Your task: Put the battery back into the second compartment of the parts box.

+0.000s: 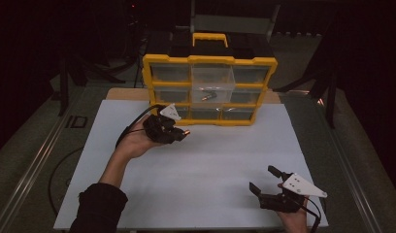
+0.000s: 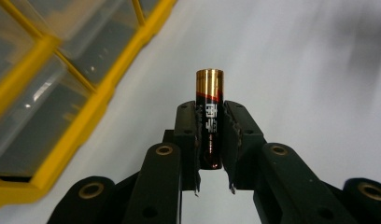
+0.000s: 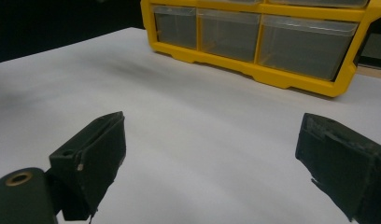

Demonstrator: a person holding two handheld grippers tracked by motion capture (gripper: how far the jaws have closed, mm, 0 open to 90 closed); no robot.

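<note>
A yellow organizer [image 1: 208, 60] with clear drawers stands at the back of the white board; its middle drawer [image 1: 213, 80] is pulled out and holds a small metal piece [image 1: 208, 95]. My left gripper [image 1: 179, 134] hovers just in front of the organizer's lower left corner, shut on a black and gold battery [image 2: 209, 107] that points forward between the jaws. The battery tip [image 1: 187, 131] glints in the high view. My right gripper [image 1: 264, 179] rests near the front right of the board, jaws wide apart and empty; the organizer [image 3: 268, 35] lies ahead of it.
The white board [image 1: 196, 165] covers the table between the two grippers. Dark stands and cables ring the back and sides of the table. A person's left forearm in a dark sleeve [image 1: 101, 206] comes in from the bottom left.
</note>
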